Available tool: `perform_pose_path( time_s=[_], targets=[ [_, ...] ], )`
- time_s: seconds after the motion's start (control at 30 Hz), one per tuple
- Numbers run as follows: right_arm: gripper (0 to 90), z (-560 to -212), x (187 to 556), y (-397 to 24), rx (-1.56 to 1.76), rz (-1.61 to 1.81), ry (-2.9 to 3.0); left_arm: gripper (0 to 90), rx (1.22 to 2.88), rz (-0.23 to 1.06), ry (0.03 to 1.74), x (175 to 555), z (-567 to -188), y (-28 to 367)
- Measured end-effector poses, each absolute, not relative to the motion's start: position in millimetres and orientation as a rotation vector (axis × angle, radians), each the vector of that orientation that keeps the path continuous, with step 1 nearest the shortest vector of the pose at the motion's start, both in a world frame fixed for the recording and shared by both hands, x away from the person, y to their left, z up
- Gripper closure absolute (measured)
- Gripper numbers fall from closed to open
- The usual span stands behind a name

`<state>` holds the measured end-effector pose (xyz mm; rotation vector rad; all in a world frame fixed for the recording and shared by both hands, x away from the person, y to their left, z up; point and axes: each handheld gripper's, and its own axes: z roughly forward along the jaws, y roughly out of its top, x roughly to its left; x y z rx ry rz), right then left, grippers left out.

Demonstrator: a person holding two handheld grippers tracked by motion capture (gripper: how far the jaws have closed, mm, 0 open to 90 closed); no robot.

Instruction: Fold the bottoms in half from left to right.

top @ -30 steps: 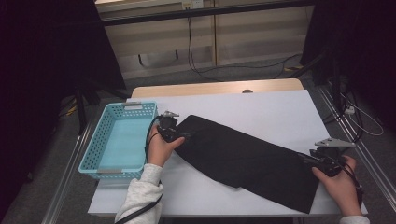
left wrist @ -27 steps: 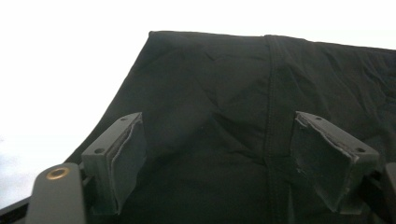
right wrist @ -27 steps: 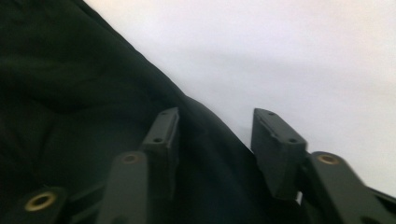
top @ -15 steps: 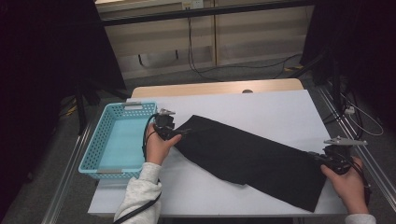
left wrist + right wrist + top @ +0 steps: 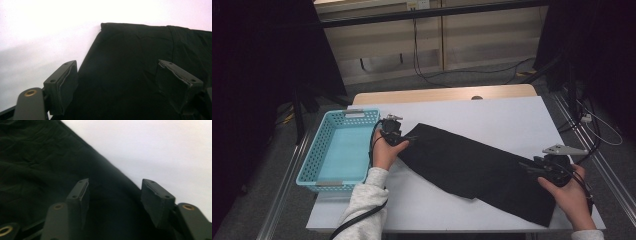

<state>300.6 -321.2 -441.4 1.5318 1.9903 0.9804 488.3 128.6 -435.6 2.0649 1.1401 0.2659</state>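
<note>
Across the white table (image 5: 492,115) a long black cloth (image 5: 477,167) lies flat on the slant, one end near the left edge beside the blue basket (image 5: 339,150), the other reaching down to the near right corner.

At that left end the person's left forearm, in a pale grey sleeve (image 5: 362,205), comes up from the near edge, and the hand is wrapped around the left gripper (image 5: 404,140), which points to the right over the cloth's end. In the left gripper view its jaws stand well apart above the fabric, one over the cloth's edge, the other over the dark cloth, with nothing pinched between the pads (image 5: 65,83).

By the right edge the right hand (image 5: 569,192) holds the right gripper (image 5: 528,167) low, aimed left at the cloth's lower end, the grey plate on top. Its jaws have just been opening; in the right gripper view they are spread above the cloth's edge, clamping nothing, and whether the tips touch the fabric is hard to say.

Under both grippers the cloth is so dark that its folds barely show.
</note>
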Motion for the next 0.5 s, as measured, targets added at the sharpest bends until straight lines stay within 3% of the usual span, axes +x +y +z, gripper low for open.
perform_pose_path(
  time_s=[0.2, 0.5],
  targets=[
    [28.7, -439.7, 299.7, -306.8, 1.493, 1.026, 2.019, 17.6, 2.073, 0.253, 1.162, 492.2, -441.3, 126.6],
    [24.3, -439.9, 302.3, -293.0, 1.458, 1.059, 2.058, 15.5, 2.096, 0.304, 1.174, 494.3, -447.7, 128.9]
  ],
)
